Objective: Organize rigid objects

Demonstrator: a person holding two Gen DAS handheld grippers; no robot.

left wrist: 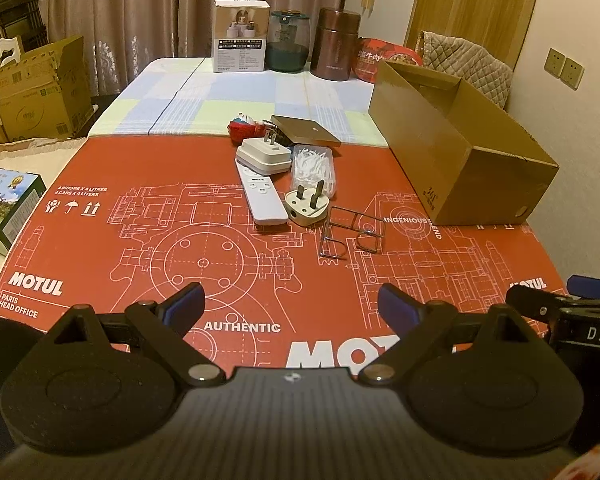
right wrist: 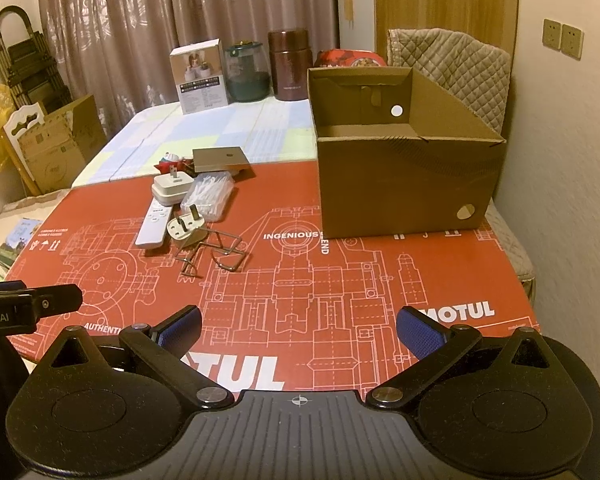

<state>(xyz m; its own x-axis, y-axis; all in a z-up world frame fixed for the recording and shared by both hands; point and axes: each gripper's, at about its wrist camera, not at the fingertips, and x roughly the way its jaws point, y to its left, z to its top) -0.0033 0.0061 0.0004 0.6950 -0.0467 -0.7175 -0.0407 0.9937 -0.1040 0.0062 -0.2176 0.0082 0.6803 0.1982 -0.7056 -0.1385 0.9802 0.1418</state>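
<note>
Brown cardboard box (right wrist: pixel 404 188) | open-topped | upright | round side hole

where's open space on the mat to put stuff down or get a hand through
Free: the red mat between both open grippers and the wire rack, and the strip between the rack and the cardboard box. Crowded: the cluster of remote, plug and white adapter.

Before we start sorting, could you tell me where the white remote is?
In both views the white remote lies left of the three-pin plug, its far end under the white adapter.
</note>
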